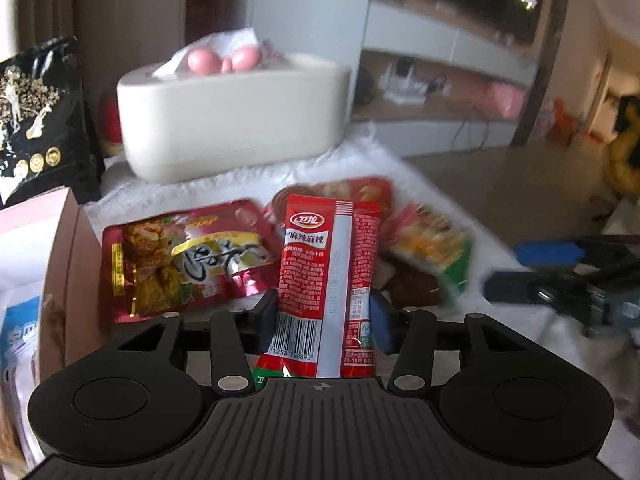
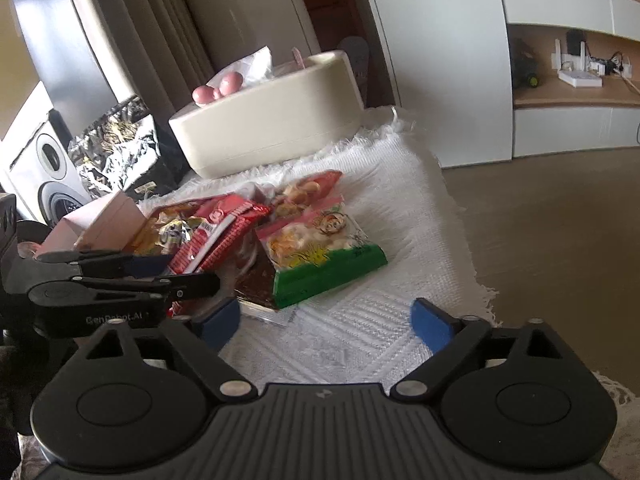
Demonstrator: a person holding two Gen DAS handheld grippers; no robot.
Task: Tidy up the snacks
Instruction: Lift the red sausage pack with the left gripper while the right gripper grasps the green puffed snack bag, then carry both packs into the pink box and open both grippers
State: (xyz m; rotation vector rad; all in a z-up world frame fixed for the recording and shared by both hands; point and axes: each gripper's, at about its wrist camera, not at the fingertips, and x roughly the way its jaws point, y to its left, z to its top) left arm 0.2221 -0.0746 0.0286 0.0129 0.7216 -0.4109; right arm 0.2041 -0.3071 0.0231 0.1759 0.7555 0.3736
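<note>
A white cloth (image 2: 360, 332) covers the table, with bare floor (image 2: 560, 220) to its right. At the far end stands a cream tissue box (image 1: 236, 120) with pink knobs on top. Left of it leans a black pouch (image 1: 40, 120), and nearer, at the left edge, sits a pink box (image 1: 60, 248). The snack pile lies in the middle of the cloth: a red foil pack (image 1: 184, 256) on the left, a green-edged pack (image 2: 320, 252) on the right lying over a dark brown pack (image 2: 256, 284), and another red pack (image 1: 360, 190) at the far side.

The left gripper (image 1: 324, 320) clamps a red sachet (image 1: 328, 272) between its blue pads, holding it above the pile, upright in the left view. The sachet is long and narrow, with a pale strip down its middle, white Chinese lettering near the top and a barcode near the bottom.

The right gripper (image 2: 326, 320) hovers low over bare cloth at the near side, jaws spread wide with nothing between them; the green-edged pack lies just beyond its left pad.
</note>
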